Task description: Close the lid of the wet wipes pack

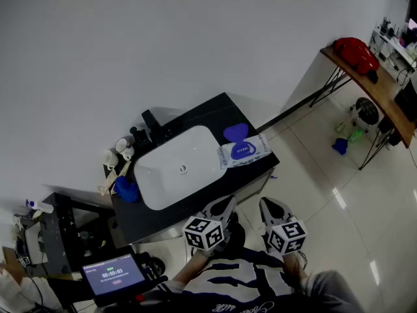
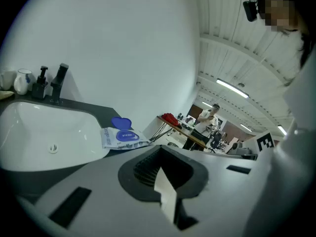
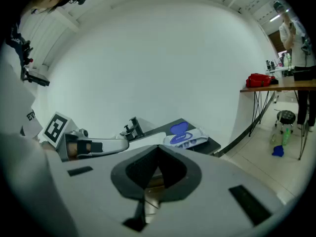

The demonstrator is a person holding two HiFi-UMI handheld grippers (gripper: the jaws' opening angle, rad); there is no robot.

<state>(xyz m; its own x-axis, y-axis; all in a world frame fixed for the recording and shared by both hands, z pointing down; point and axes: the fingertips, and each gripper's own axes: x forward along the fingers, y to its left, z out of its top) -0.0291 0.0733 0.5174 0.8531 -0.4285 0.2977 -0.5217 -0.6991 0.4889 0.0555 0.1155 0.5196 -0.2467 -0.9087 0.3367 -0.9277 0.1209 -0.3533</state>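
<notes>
The white wet wipes pack (image 1: 244, 152) lies on the black counter (image 1: 215, 109) to the right of the basin, with its blue lid (image 1: 235, 132) flipped open toward the wall. It also shows in the left gripper view as pack (image 2: 124, 138) and lid (image 2: 121, 123), and in the right gripper view as pack (image 3: 188, 138) and lid (image 3: 178, 129). My left gripper (image 1: 222, 207) and right gripper (image 1: 272, 208) hang side by side in front of the counter, well short of the pack. Both are shut and hold nothing; their tips (image 2: 160, 150) (image 3: 158, 150) point toward the counter.
A white basin (image 1: 172, 169) fills the counter's middle, with a black faucet (image 1: 152, 122), cups (image 1: 121, 147) and a blue item (image 1: 125, 189) at its left. A tablet with a timer (image 1: 115, 274) stands lower left. A wooden table (image 1: 378, 90) with a red bag (image 1: 355, 52) stands at the right.
</notes>
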